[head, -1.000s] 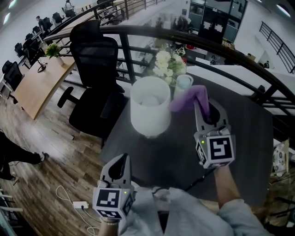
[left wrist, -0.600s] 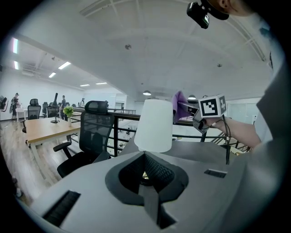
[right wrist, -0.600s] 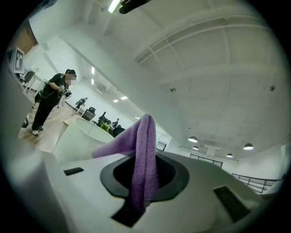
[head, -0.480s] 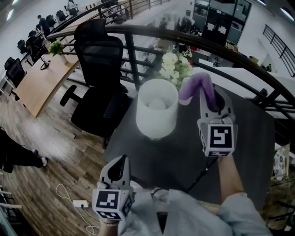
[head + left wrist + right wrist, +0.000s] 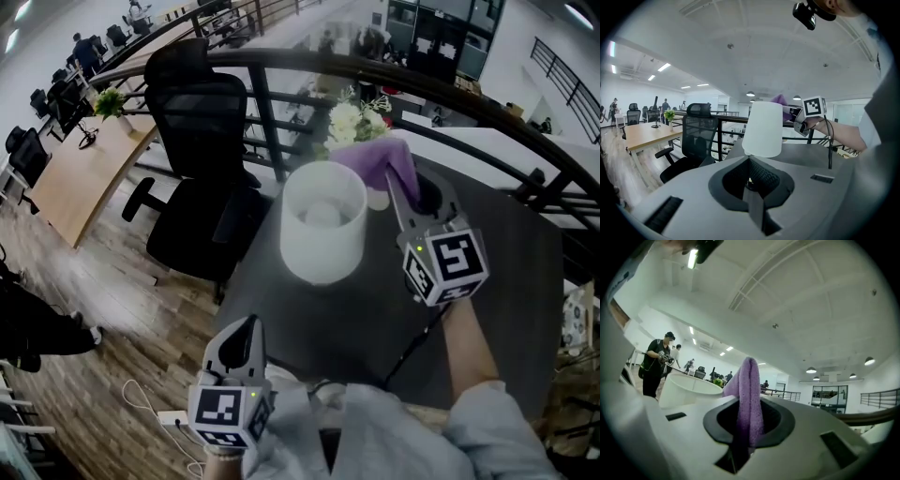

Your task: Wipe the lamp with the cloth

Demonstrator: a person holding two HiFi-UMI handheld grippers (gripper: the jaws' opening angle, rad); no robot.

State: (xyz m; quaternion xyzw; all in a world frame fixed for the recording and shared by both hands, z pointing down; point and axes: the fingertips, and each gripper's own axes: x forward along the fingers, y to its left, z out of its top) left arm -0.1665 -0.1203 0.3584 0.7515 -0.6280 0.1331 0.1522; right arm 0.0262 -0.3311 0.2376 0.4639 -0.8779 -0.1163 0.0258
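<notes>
A lamp with a white drum shade (image 5: pixel 323 223) stands on the dark table (image 5: pixel 497 281). My right gripper (image 5: pixel 412 187) is shut on a purple cloth (image 5: pixel 377 159), which hangs at the shade's far right rim; I cannot tell whether it touches. In the right gripper view the cloth (image 5: pixel 749 401) is pinched between the jaws, with the shade's rim (image 5: pixel 691 389) just to the left. My left gripper (image 5: pixel 246 336) is low at the table's near left edge, jaws together, holding nothing. The left gripper view looks up at the shade (image 5: pixel 762 129) and the cloth (image 5: pixel 779 99).
A vase of white flowers (image 5: pixel 356 120) stands behind the lamp by the curved railing (image 5: pixel 281 70). A black office chair (image 5: pixel 192 141) is left of the table. A cable (image 5: pixel 412 349) trails from the right gripper. A power strip (image 5: pixel 173 417) lies on the wooden floor.
My right gripper has carried the cloth up and to the left, from beside the shade's right side to its far right rim. The left gripper has stayed put.
</notes>
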